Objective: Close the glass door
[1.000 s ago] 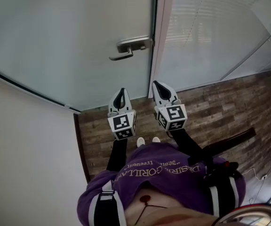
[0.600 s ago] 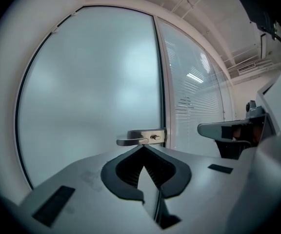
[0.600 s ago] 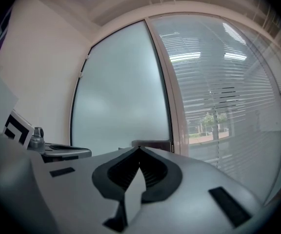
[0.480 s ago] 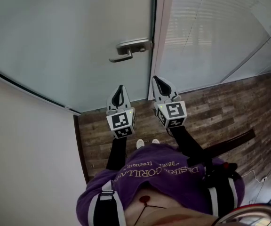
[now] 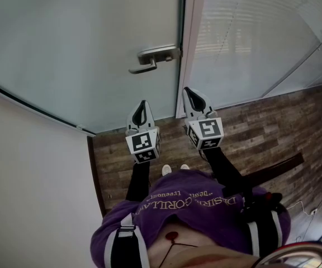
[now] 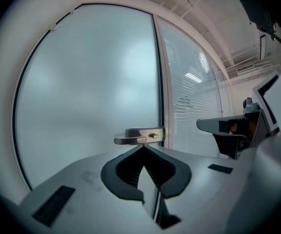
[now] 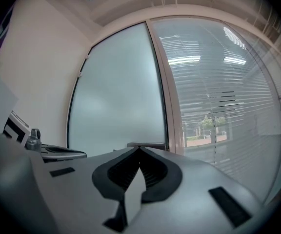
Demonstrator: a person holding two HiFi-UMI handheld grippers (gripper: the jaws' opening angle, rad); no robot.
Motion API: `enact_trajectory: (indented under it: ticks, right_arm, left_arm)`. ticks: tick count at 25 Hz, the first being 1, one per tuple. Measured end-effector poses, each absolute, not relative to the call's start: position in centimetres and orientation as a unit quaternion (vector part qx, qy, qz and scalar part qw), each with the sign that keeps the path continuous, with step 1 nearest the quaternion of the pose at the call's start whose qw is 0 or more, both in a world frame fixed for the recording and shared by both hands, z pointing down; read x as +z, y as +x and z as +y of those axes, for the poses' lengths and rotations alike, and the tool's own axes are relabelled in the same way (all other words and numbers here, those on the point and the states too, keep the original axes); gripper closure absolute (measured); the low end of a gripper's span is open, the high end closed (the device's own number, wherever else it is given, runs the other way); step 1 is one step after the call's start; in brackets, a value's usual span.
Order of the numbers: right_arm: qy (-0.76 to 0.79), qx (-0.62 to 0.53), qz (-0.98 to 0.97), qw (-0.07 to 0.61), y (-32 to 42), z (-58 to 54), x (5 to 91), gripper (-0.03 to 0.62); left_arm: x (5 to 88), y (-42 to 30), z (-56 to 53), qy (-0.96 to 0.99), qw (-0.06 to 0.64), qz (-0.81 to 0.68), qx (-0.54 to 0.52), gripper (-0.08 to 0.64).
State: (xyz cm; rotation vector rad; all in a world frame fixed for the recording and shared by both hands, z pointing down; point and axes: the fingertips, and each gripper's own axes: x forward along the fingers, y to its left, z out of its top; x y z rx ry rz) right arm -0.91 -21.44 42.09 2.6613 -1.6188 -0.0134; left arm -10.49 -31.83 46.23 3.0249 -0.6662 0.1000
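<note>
The frosted glass door stands in front of me with its edge against the pale frame. Its metal lever handle sits near that edge and points left. My left gripper is shut and empty, held level below the handle and apart from it. In the left gripper view the handle shows just above the closed tips of my left gripper. My right gripper is also shut and empty, in line with the frame. From the right gripper the handle is mostly hidden.
A white wall runs along the left. Right of the frame is a glass partition with blinds. Dark wood flooring lies below, with a dark bar-like object at my right side. My shoes stand close to the door.
My right gripper has lifted a little and drawn slightly nearer the door frame. The left gripper, door and handle look unchanged.
</note>
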Motion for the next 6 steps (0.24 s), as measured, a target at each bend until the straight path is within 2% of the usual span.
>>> enact_trajectory:
  ticks: [6]
  right_arm:
    - [0.854,-0.015,-0.519,0.013,-0.60,-21.51,41.35,0.595]
  left_arm:
    - [45.78,-10.36,-31.82,0.976,0.019,-0.213,0.031,0.558]
